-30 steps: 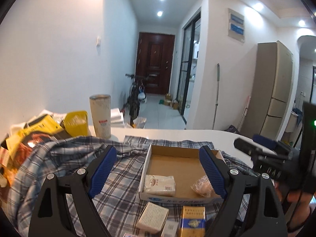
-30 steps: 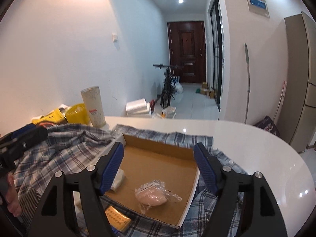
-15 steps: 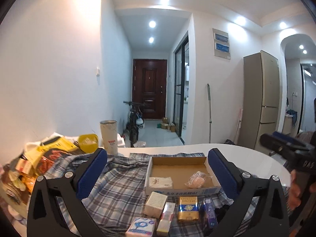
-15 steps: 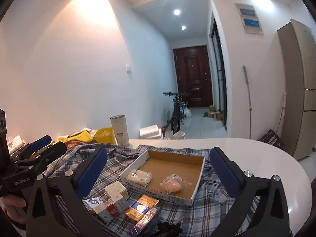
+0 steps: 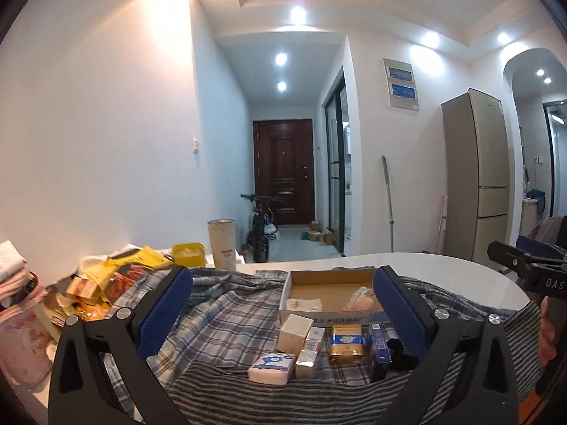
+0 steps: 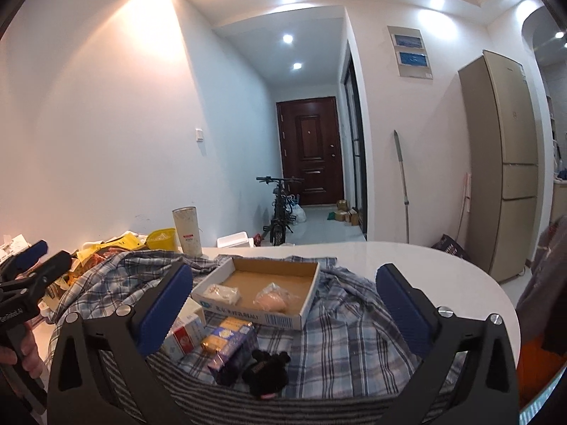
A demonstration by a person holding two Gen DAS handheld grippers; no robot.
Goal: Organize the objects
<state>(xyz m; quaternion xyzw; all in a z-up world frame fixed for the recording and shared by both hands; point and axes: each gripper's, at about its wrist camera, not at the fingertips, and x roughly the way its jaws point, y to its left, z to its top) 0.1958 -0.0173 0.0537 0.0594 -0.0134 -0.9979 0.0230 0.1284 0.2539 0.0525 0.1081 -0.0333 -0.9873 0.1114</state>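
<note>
A shallow cardboard box (image 5: pixel 329 281) (image 6: pixel 312 287) lies on a plaid cloth (image 5: pixel 226 315) (image 6: pixel 354 333) on the white table. In it are a white packet (image 5: pixel 304 304) (image 6: pixel 223 292) and a pink bagged item (image 5: pixel 361 295) (image 6: pixel 271 301). In front of the box lie several small cartons: a cream box (image 5: pixel 294 327), a gold pack (image 5: pixel 345 343) (image 6: pixel 225 333), a blue box (image 5: pixel 379 345) (image 6: pixel 235 354), a tissue pack (image 5: pixel 271 372) and a black fuzzy item (image 6: pixel 267 372). My left gripper (image 5: pixel 283 315) and my right gripper (image 6: pixel 283 311) are both open, empty, held back above the near edge.
A tall tumbler (image 5: pixel 221 244) (image 6: pixel 186 232) and a yellow tub (image 5: pixel 187 253) stand at the back left beside a heap of snack packets (image 5: pixel 106 283). A pink bag (image 5: pixel 21 347) sits at far left. The white table (image 6: pixel 443 276) curves away on the right.
Both grippers have drawn back and up from over the cardboard box. The loose cartons in front of the box have come into view. Both stay open.
</note>
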